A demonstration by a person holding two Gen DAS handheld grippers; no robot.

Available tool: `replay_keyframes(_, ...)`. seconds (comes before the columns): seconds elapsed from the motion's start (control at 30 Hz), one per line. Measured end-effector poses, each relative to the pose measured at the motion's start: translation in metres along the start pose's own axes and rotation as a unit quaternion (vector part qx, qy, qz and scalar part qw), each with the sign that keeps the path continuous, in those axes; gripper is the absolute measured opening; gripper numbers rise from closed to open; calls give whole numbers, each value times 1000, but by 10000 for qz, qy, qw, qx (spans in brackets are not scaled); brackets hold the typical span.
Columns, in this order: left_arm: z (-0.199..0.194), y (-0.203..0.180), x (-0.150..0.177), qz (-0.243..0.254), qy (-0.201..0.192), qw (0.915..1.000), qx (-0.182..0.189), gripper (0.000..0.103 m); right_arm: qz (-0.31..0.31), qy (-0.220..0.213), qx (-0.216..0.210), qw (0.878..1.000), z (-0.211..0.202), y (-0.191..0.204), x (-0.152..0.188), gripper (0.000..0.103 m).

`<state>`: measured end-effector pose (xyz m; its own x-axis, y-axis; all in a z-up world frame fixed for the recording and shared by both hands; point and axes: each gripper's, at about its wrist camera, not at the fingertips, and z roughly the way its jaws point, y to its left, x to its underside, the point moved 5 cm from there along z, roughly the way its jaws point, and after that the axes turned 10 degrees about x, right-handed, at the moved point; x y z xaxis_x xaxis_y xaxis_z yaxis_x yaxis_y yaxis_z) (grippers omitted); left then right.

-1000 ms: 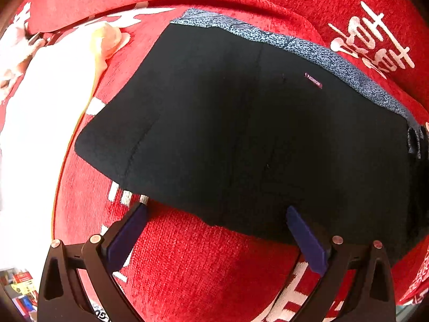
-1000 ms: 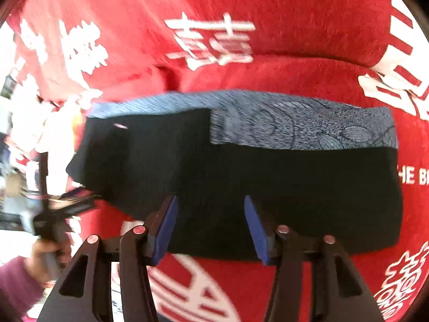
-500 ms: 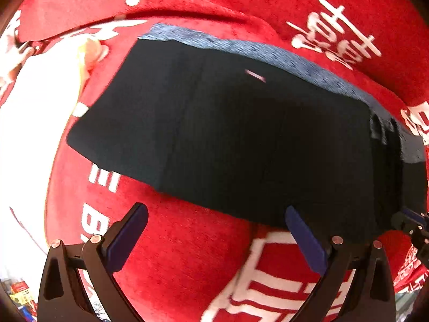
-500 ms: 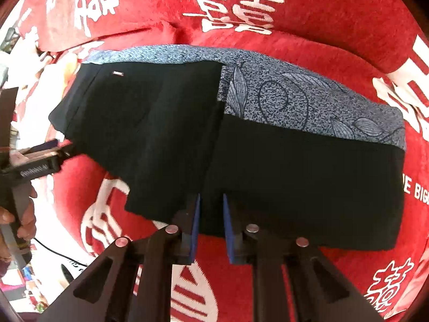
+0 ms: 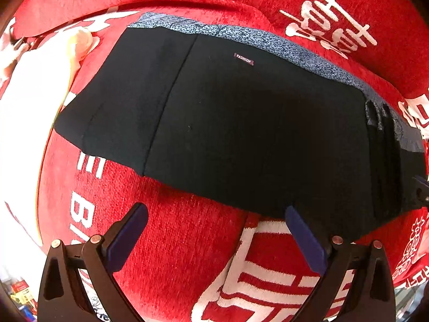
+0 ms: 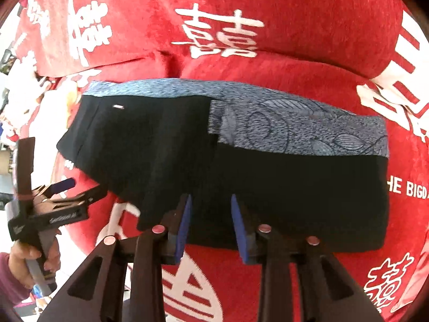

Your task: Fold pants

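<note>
there, pants [image 6: 241,182] near edge between right claw [image 6: 210,226] pads.

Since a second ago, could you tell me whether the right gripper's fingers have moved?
Yes. The right gripper closed its fingers nearly together, then reopened them partway; they now sit narrower than before over the black pants' near edge.

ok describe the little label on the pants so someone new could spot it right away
Start at the red cover with white characters; the folded black pants lie on it. Just below their blue patterned band sits a small label, the only lettered patch on the plain black cloth.
</note>
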<state>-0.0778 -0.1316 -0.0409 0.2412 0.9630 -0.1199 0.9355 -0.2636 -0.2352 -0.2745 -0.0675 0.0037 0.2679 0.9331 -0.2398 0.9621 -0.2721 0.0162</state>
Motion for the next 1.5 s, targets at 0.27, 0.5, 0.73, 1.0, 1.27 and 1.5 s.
replay_keyframes(0.27,3,5,0,-132,1,9999,44,103,43,420,130,9990,26,8,11,41)
replay_keyframes(0.5,3,7,-3,-172,-18,9998,82,103,-297,348,282,9986,26,22,17,48)
replay_keyframes(0.73,5,7,-5,-229,-16,9996,145,103,-298,369,338,9983,26,23,18,48)
replay_keyframes(1.0,-4,13,-1,-359,-120,9988,325,103,-359,340,396,9980,26,28,22,50)
replay_keyframes(1.27,-33,76,-4,-1402,-907,9769,1336,103,-431,375,412,9975,30,28,23,50)
replay_keyframes(1.5,-28,114,-9,-2147,-1293,9349,2511,103,-588,338,509,9964,30,33,25,52)
